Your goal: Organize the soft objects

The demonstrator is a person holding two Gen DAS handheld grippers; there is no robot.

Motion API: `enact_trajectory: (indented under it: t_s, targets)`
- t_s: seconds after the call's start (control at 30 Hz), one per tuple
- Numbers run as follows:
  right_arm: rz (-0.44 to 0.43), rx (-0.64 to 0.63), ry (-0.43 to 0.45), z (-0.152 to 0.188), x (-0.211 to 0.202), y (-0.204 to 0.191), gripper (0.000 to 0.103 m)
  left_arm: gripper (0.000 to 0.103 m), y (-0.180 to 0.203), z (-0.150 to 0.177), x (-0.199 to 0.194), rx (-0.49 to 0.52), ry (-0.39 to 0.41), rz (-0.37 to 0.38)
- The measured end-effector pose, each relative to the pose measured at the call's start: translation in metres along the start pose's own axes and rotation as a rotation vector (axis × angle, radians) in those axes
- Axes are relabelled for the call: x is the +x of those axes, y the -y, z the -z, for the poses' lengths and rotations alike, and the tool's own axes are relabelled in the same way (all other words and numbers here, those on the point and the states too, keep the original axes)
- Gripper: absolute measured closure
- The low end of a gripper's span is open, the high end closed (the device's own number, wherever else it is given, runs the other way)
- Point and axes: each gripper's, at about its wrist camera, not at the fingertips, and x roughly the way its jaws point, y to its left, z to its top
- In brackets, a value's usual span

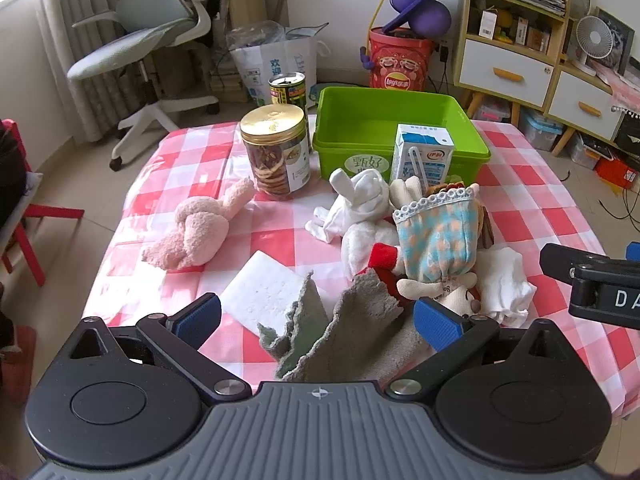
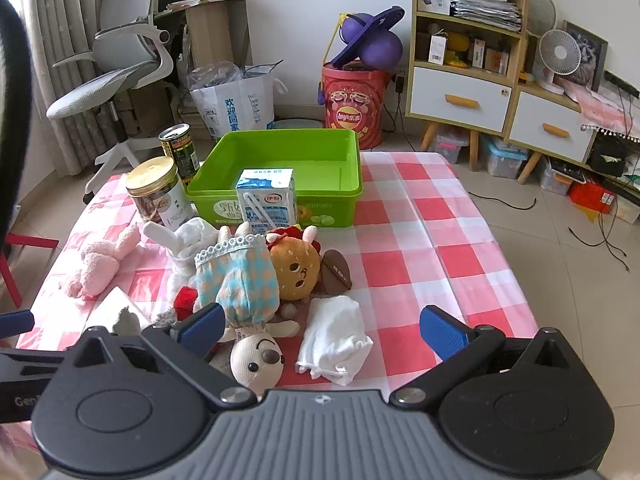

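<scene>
The left gripper sits at the bottom of the left wrist view with its blue pads spread wide apart, and a crumpled grey-green cloth stands up between them without being pinched. Just left of the cloth lies a white foam block on the red-and-white checked tablecloth.

In the right wrist view the right gripper is also spread open, gripping nothing. Between its pads lie a rag doll in a blue-and-orange dress, head toward the camera, and a folded white cloth at lower centre. Above them sits a brown bun-shaped plush, touching the doll's dress.

A pink plush rabbit lies apart at centre left of the left wrist view. A white plush leans against the doll near the frame's centre.

Behind the pile stands a green plastic bin in the upper middle, its floor bare, with a blue-and-white milk carton upright against its front wall. To the left of the bin stand a gold-lidded clear jar and, behind it, a dark green can.
</scene>
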Motion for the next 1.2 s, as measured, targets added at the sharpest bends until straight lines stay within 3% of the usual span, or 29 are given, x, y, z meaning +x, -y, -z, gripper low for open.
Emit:
enact_trajectory:
  t_s: [1.2]
  targets:
    - [0.003,0.024,-0.029,0.0008,0.0043,0.0064,0.021,0.005,-0.0015,0.0000,0.0033,-0.010,-0.002,-0.011]
